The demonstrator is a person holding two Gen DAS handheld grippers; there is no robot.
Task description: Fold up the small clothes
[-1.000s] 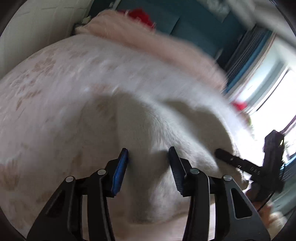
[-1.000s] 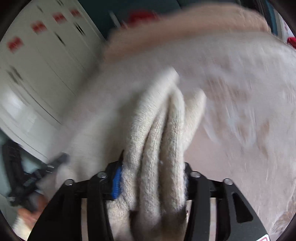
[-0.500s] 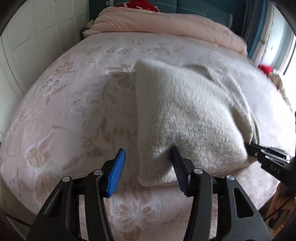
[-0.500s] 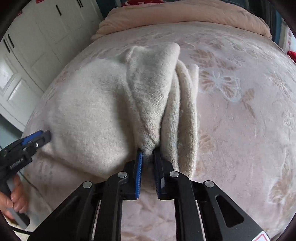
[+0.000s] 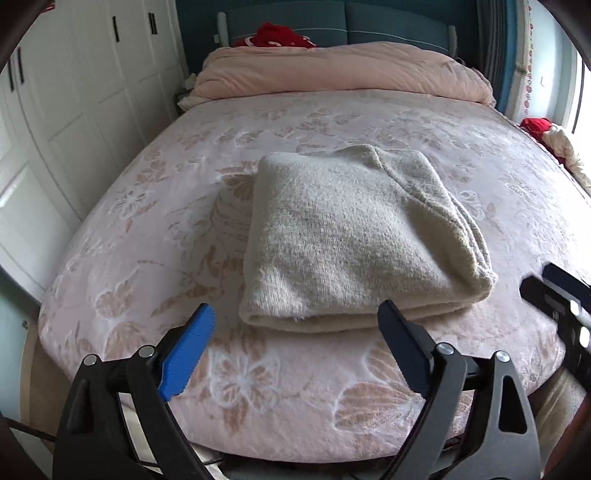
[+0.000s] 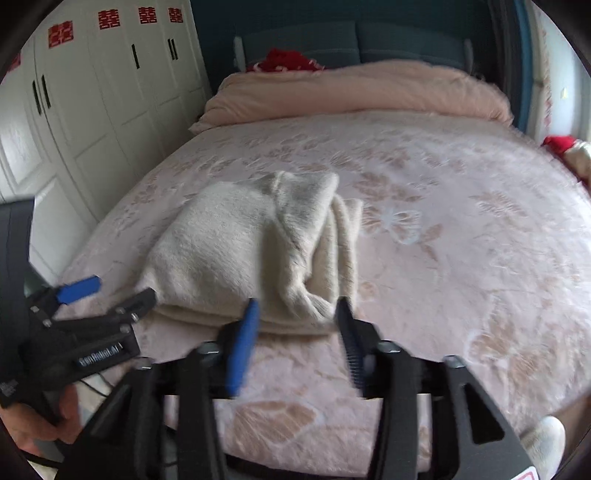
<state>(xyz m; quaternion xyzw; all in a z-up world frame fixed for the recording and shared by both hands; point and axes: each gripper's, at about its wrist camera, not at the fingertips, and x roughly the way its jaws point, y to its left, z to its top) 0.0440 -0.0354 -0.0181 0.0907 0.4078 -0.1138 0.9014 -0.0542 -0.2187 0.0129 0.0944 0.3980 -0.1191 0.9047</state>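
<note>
A cream knitted garment lies folded into a thick rectangle on the pink floral bed cover. It also shows in the right wrist view, with its layered edges on the right side. My left gripper is open and empty, just short of the fold's near edge. My right gripper is open and empty, close to the garment's near right corner. The left gripper also shows in the right wrist view, and the right gripper shows at the right edge of the left wrist view.
A rolled pink duvet lies across the head of the bed, with a red item behind it. White wardrobe doors stand to the left. Red and cream cloth lies at the bed's right edge.
The right gripper has let go of the garment's edge and opened. Both grippers have drawn back toward the foot of the bed. The garment now lies flat and folded.
</note>
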